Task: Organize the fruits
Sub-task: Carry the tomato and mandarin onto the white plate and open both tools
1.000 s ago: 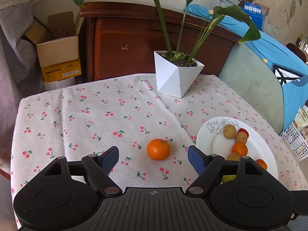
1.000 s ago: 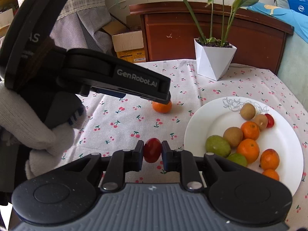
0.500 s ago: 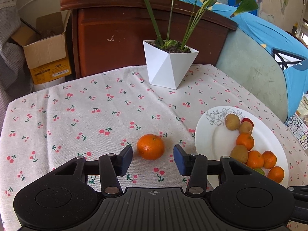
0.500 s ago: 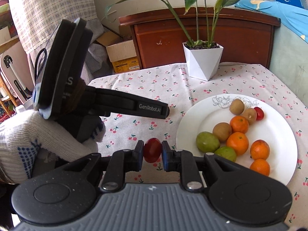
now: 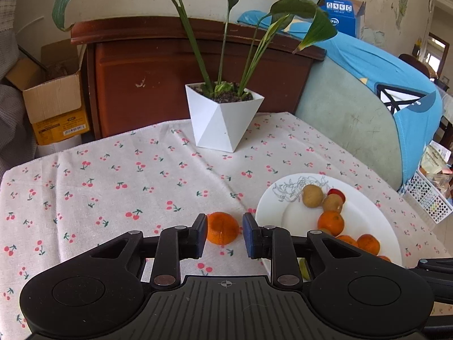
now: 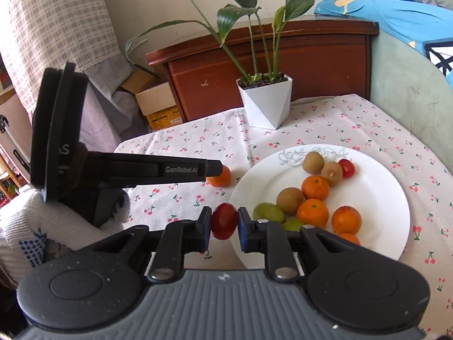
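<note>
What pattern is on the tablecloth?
Small red cherries with green stems on a pale cloth; the tablecloth shows best in the left wrist view.

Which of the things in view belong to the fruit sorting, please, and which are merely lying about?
Part of the job:
- tangerine between the left gripper pads, on the cloth
- red fruit clamped in the right gripper
- white plate with its fruit

Just lying about:
- potted plant
- cardboard box
- wooden cabinet
</note>
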A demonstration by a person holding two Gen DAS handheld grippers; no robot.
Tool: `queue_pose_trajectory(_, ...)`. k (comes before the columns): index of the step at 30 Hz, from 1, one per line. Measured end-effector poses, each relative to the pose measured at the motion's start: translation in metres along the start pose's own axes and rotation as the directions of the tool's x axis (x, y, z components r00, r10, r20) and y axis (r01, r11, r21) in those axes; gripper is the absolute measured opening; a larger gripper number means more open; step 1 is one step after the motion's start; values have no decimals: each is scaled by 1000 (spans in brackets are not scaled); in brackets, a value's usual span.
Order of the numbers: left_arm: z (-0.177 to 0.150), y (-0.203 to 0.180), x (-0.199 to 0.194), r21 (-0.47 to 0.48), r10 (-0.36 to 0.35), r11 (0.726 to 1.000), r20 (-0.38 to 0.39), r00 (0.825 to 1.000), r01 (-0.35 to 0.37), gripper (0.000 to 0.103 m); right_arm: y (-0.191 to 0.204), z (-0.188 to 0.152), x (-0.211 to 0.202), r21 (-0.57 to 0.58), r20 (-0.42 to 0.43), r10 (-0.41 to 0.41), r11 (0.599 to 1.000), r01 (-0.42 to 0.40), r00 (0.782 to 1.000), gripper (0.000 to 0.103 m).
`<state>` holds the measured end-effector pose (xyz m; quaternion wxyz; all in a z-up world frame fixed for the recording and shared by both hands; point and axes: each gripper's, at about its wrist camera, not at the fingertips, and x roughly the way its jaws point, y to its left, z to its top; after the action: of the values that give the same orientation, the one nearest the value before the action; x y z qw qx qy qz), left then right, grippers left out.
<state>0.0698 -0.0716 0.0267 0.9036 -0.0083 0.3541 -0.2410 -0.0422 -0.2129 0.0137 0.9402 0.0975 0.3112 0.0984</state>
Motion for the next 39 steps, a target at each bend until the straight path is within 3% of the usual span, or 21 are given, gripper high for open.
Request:
queue_pose_trajectory(4, 5, -15, -3, 32, -31, 999, 21, 999, 30, 25, -13, 7, -7, 30, 36, -34, 999, 33, 999, 19)
queue_pose_trajectory(14, 2, 4, 8, 4, 37, 999, -12, 999, -37, 27, -22, 8, -10, 71, 45, -57, 996, 54, 997, 19)
queue_pose_trajectory(18, -4, 7, 16, -9, 50, 999, -37, 998, -50, 37, -21, 8, -11, 76, 48, -55, 996, 52, 997, 19)
queue_pose_trajectory(29, -10, -1, 26, 6, 56, 998, -35, 998, -55, 30, -29, 7, -8, 116, 35, -67, 991, 62, 997, 19)
queue_pose_trajectory(35, 8, -15, 8, 6, 6, 1000, 46, 999, -6, 30, -37, 11, -14, 129, 78, -124, 985, 113, 989, 19)
queue_pose_trajectory(39, 12, -33, 4, 26, -60, 998, 53, 997, 59, 30, -45, 12, -14, 152, 89, -159, 978, 145, 983, 19)
